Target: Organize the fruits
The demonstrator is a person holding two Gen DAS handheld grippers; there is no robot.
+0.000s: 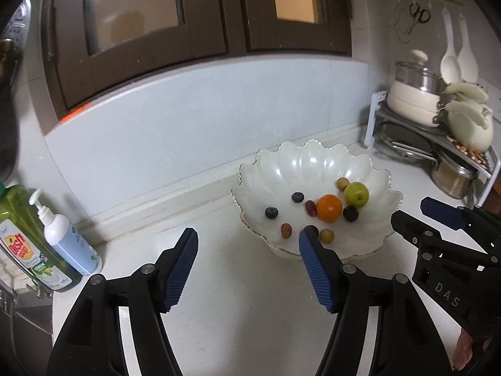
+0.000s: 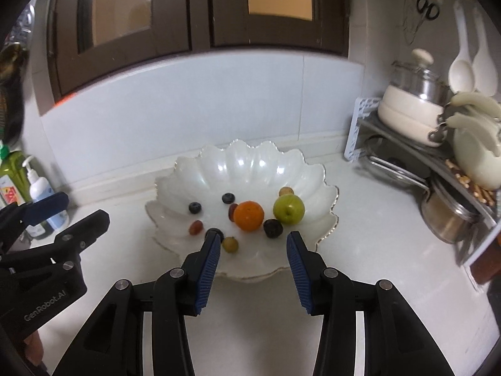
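White kitchen counter w/ a scalloped white bowl near the back wall; orange, green apple, blueberries and grapes all sit inside it. I see my left gripper released, nothing betw. the blue pads, over bare counter just left of the bowl. My right gripper is also released and empty, hovering at the bowl's near rim.

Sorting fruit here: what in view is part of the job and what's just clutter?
Job: scalloped white bowl, orange, green apple, blueberries, grapes.
Clutter: dish soap bottle, pump bottle, pot rack, scissors.
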